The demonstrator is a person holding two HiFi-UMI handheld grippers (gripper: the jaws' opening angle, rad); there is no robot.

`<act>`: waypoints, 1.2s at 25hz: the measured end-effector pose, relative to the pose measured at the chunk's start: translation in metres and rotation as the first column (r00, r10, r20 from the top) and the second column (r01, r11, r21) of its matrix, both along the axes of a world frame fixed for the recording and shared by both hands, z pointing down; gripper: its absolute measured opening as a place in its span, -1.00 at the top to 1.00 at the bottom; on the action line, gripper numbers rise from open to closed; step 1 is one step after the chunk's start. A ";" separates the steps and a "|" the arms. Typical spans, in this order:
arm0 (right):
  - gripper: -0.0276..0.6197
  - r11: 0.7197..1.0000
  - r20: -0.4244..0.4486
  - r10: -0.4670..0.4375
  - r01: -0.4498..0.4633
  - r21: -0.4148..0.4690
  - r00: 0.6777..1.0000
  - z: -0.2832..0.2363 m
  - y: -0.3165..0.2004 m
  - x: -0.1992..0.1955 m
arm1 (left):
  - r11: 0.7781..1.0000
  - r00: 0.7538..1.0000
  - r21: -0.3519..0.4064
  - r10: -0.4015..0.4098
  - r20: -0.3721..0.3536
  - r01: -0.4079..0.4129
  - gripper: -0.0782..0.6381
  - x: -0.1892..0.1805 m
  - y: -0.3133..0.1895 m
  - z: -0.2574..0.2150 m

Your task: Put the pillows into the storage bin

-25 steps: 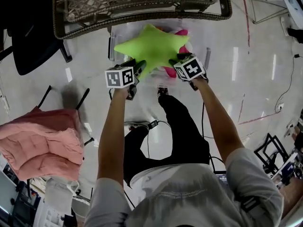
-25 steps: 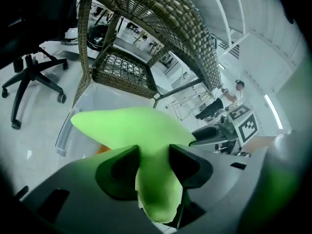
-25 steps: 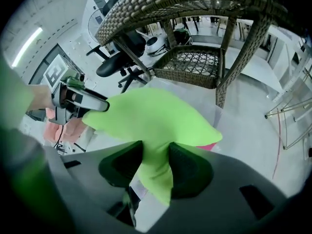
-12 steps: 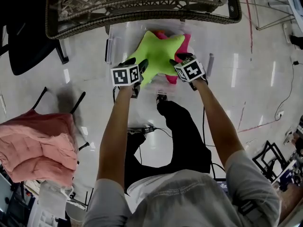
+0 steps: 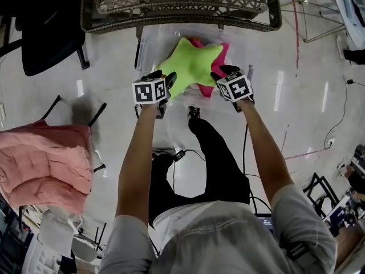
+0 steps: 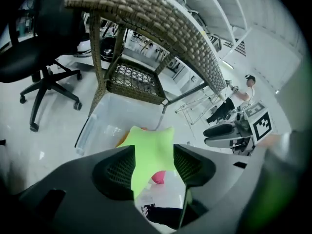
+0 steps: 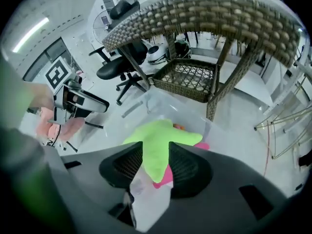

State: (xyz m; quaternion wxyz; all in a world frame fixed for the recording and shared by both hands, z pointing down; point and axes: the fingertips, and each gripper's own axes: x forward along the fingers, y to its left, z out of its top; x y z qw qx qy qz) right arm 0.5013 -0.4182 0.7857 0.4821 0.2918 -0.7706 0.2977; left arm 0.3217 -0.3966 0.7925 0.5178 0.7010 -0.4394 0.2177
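Release step, I judge. Green star pillow sits in open top of clear storage bin, on pink pillow inside. My left gripper: jaws have just been opening and stand wide, pillow arm loose between them. Right gripper is half closed and pinches the other arm. Next I open right, then lift both straight up.

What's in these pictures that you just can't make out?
- Pink pillow: every view, mostly covered by the green star pillow; shape unclear.
- Orange sliver: gripper views, under that pillow; unidentifiable.
- Storage bin: head view, far end hidden by the wicker chair.
- Pink quilted bundle: head view, cut off by the left edge.
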 end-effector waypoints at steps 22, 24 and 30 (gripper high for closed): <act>0.84 0.724 0.118 -0.535 0.381 0.575 0.837 -0.390 0.050 -0.327 | 0.762 0.822 0.496 -0.548 0.154 0.416 0.74 -0.326 0.200 -0.357; 0.84 0.682 0.133 -0.591 0.405 0.608 0.795 -0.425 0.081 -0.365 | 0.728 0.785 0.541 -0.591 0.186 0.421 0.74 -0.356 0.239 -0.389; 0.84 0.525 0.126 -0.742 0.454 0.720 0.659 -0.500 0.162 -0.463 | 0.632 0.666 0.660 -0.700 0.260 0.406 0.74 -0.430 0.347 -0.464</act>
